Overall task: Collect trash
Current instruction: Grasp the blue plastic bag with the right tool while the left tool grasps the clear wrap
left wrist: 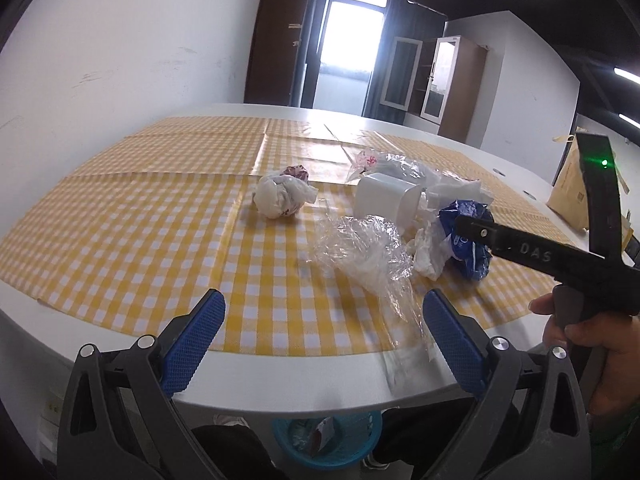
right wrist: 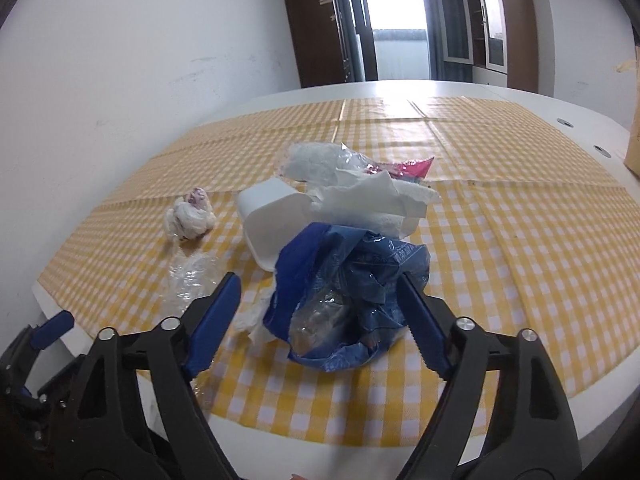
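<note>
A white table [left wrist: 120, 332] carries a yellow checked cloth [left wrist: 140, 220], and the rubbish sits bunched toward its middle. The right gripper [right wrist: 320, 300] has its blue-padded jaws spread either side of a crumpled blue plastic bag [right wrist: 352, 300]; the bag lies between them, the right-hand pad looks to be at its edge, the left-hand one stands clear of it (so nothing is gripped). Just behind the bag a white tub [right wrist: 272, 220] lies tipped on its side with white paper [right wrist: 372, 200] against it, and a pink wrapper [right wrist: 412, 168] pokes out farther back. A knotted white bag [right wrist: 190, 216] sits apart to the left.

The left gripper [left wrist: 324, 316] hangs wide open near the table's near edge, holding nothing, with a sheet of clear plastic film [left wrist: 368, 256] lying just ahead of it. Under the table edge a blue basket [left wrist: 332, 440] stands on the floor with some scraps in it. A hand [left wrist: 592, 336] grasps the right tool's handle.
</note>
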Tool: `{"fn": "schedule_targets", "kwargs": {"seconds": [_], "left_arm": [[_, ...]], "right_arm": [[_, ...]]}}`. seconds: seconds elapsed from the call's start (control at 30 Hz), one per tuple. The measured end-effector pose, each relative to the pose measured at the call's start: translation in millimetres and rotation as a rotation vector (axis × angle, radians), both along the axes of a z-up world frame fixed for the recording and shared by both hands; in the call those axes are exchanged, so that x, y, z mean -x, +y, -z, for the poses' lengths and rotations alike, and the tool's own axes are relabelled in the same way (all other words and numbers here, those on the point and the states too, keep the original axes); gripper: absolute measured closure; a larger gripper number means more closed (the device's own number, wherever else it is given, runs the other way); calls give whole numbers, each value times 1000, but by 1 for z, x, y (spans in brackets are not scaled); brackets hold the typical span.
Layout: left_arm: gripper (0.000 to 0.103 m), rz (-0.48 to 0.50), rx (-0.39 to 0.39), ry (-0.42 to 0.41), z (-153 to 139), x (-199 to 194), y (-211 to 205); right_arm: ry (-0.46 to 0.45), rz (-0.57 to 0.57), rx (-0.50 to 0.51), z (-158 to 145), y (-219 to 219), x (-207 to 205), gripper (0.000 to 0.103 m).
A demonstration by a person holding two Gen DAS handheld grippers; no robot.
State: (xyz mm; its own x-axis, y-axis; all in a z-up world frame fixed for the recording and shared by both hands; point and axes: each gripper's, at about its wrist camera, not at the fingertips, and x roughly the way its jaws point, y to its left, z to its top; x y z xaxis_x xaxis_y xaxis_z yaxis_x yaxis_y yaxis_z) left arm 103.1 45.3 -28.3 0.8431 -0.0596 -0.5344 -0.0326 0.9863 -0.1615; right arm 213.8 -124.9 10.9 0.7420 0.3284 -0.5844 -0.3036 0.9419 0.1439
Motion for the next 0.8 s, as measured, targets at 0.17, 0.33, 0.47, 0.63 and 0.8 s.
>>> {"fn": "schedule_targets", "kwargs": {"seconds": [0.17, 0.33, 0.47, 0.63, 0.8], "left_arm": [[7, -18, -21, 37, 2, -19, -3], [7, -8, -30, 62, 4, -36, -11], [9, 10, -28, 81, 7, -46, -18], [16, 39, -59, 107, 12, -58, -29], [26, 34, -42, 116, 17, -65, -35]], "right_arm": [[23, -32, 5, 7, 2, -3, 50], [12, -46, 36, 6, 3, 2, 62], [17, -50, 13, 7, -7, 4, 75], [23, -58, -38, 6, -21, 10, 84], [-9, -64, -47, -1, -31, 30, 87]]}}
